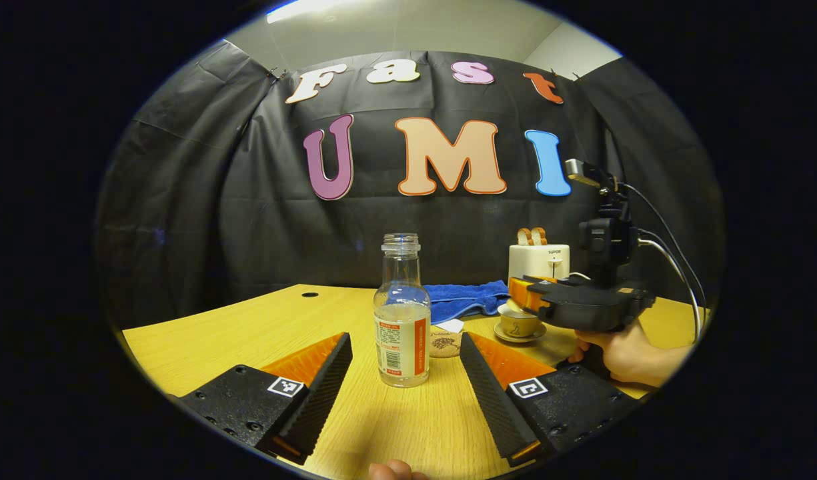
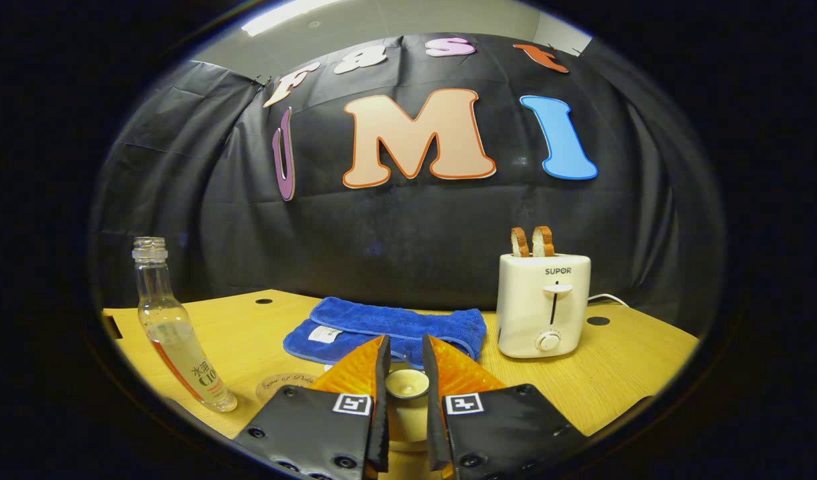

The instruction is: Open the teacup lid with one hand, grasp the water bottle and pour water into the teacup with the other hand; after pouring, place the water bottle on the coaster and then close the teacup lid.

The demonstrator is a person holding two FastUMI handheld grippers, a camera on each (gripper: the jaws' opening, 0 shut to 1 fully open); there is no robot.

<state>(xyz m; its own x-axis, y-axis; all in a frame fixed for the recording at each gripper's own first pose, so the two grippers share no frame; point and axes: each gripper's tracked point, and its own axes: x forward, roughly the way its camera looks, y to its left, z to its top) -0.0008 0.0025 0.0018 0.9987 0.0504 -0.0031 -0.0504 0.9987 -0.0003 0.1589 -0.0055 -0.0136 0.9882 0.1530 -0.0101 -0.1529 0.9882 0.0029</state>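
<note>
A clear, uncapped water bottle point(image 1: 401, 320) with an orange and white label stands upright on the table, partly filled. My left gripper point(image 1: 405, 341) is open, one finger on each side of the bottle and not touching it. Just behind the bottle lies a round coaster point(image 1: 445, 345). The teacup point(image 1: 520, 325) sits on its saucer to the right, and my right gripper point(image 1: 525, 295) hovers right over it, held by a hand point(image 1: 621, 353). In the right gripper view, my right gripper point(image 2: 405, 347) is shut on the knob of the cream lid point(image 2: 407, 385). The bottle point(image 2: 175, 333) and coaster point(image 2: 288, 385) are at its left.
A blue towel point(image 2: 388, 327) lies folded behind the cup. A white toaster point(image 2: 543, 303) with two bread slices stands at the back right, its cord trailing right. The wooden table point(image 1: 248, 333) has cable holes near the back edge. A fingertip point(image 1: 391, 471) shows at the bottom.
</note>
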